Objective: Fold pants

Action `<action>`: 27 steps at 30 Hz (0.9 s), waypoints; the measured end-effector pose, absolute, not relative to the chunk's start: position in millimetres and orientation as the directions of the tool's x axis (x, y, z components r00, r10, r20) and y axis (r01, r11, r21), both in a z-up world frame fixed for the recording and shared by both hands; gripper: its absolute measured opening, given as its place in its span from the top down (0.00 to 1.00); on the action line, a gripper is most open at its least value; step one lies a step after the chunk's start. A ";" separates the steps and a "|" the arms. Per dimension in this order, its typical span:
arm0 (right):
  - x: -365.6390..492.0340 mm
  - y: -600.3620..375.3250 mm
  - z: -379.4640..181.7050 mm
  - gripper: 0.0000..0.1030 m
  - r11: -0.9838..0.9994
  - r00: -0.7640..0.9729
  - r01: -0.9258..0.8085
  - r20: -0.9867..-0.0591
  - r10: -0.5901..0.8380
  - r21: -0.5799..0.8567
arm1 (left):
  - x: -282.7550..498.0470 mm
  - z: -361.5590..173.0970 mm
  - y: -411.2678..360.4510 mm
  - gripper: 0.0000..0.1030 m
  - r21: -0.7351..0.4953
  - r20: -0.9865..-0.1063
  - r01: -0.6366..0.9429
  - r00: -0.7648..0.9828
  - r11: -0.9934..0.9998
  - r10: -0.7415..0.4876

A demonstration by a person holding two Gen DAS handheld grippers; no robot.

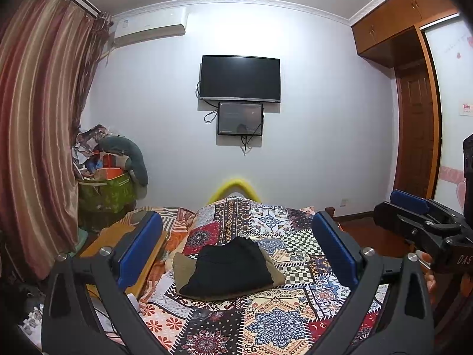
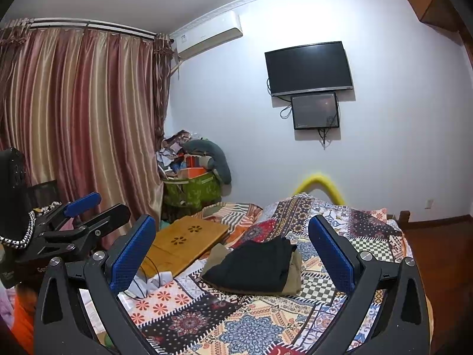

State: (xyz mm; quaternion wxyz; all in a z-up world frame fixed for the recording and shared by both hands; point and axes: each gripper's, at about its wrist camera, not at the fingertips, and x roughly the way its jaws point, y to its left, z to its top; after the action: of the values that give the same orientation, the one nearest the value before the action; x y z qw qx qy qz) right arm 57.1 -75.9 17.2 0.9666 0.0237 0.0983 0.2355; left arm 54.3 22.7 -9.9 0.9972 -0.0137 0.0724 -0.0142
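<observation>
Folded black pants [image 1: 227, 266] rest on a folded khaki garment [image 1: 273, 272] atop the patchwork bedspread [image 1: 266, 322]; the left gripper [image 1: 236, 254] and right gripper [image 2: 233, 254] hover above, jaws spread, holding nothing

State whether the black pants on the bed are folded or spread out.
Folded: the black pants form a compact layered bundle atop a tan garment.

Matt black cloth pants [image 1: 229, 269]; patterned cloth bedspread [image 1: 266, 319]; smooth wooden tray [image 2: 183, 242]; glossy curtain [image 2: 82, 112]

Left gripper [image 1: 236, 245] raised, fingers [image 1: 139, 245] spread wide, right gripper [image 2: 232, 248] alongside, likewise spread, both empty
</observation>
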 end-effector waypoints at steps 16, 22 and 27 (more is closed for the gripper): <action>59.3 -78.3 17.5 0.00 0.895 0.873 -0.437 -0.196 0.447 0.092 | 56.8 -12.2 22.5 0.01 -0.041 -0.151 0.038 0.988 0.998 -0.044; 60.6 -78.4 17.2 0.00 0.893 0.870 -0.440 -0.200 0.451 0.097 | 58.4 -12.3 22.8 0.01 -0.047 -0.152 0.046 0.987 0.998 -0.053; 62.0 -78.9 16.3 0.00 0.892 0.868 -0.441 -0.206 0.451 0.096 | 60.1 -12.2 23.7 0.01 -0.056 -0.156 0.061 0.985 0.997 -0.069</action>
State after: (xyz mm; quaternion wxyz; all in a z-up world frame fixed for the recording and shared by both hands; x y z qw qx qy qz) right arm 62.0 -78.9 16.3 0.9662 0.0231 0.1119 0.2309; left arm 60.1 23.7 -12.2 0.9960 -0.0258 0.0793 -0.0326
